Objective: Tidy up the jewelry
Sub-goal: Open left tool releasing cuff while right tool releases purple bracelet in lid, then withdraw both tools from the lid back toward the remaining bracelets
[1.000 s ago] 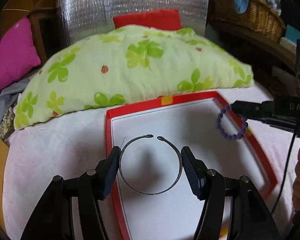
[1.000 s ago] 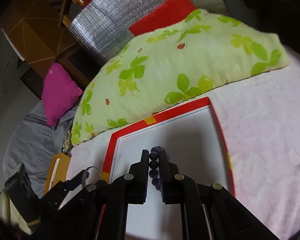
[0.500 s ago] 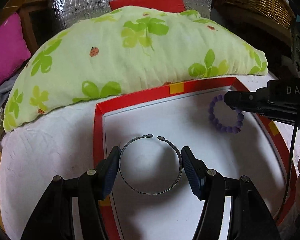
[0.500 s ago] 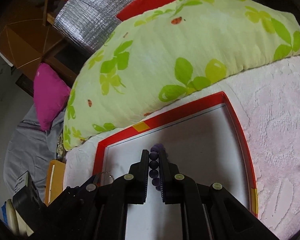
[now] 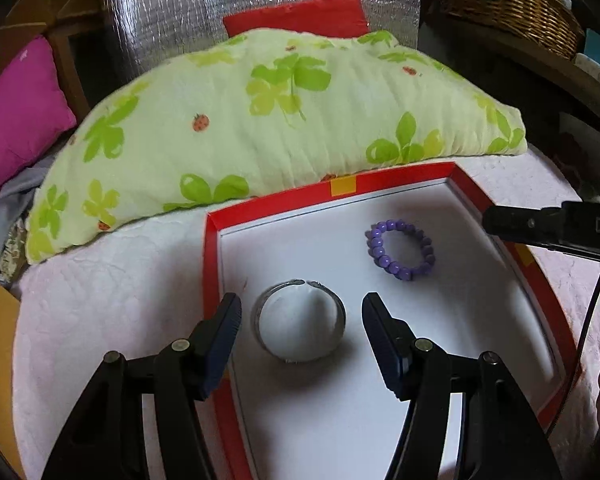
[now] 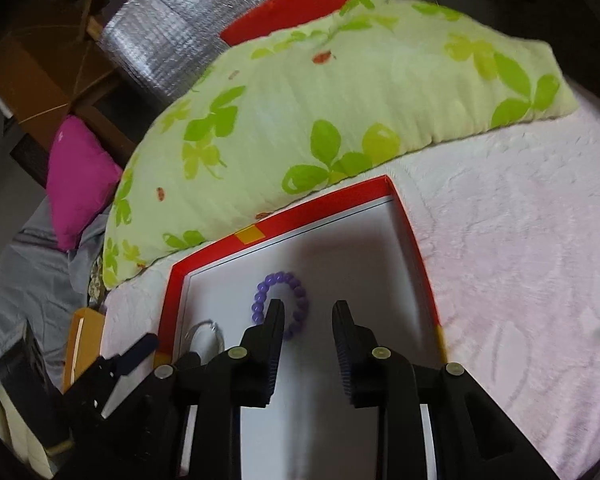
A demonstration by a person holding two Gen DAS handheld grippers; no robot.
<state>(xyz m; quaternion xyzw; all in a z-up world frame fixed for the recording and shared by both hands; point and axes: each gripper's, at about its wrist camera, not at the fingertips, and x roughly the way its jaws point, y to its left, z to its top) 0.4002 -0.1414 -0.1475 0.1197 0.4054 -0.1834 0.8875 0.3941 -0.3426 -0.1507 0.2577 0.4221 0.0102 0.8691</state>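
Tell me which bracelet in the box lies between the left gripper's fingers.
The silver bangle, an open metal cuff lying flat between the left gripper's open fingers, untouched. The purple bead bracelet lies apart, farther back and to the right in the box.

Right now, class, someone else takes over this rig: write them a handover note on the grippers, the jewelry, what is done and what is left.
Left gripper: open, bangle lying free between its fingers.
Right gripper: jaws just opened, open and empty.
Bead bracelet: released, on the floor of the red box, right of the bangle.
Done: both pieces are in the box.
Left: back both grippers away; no other jewelry is in view.
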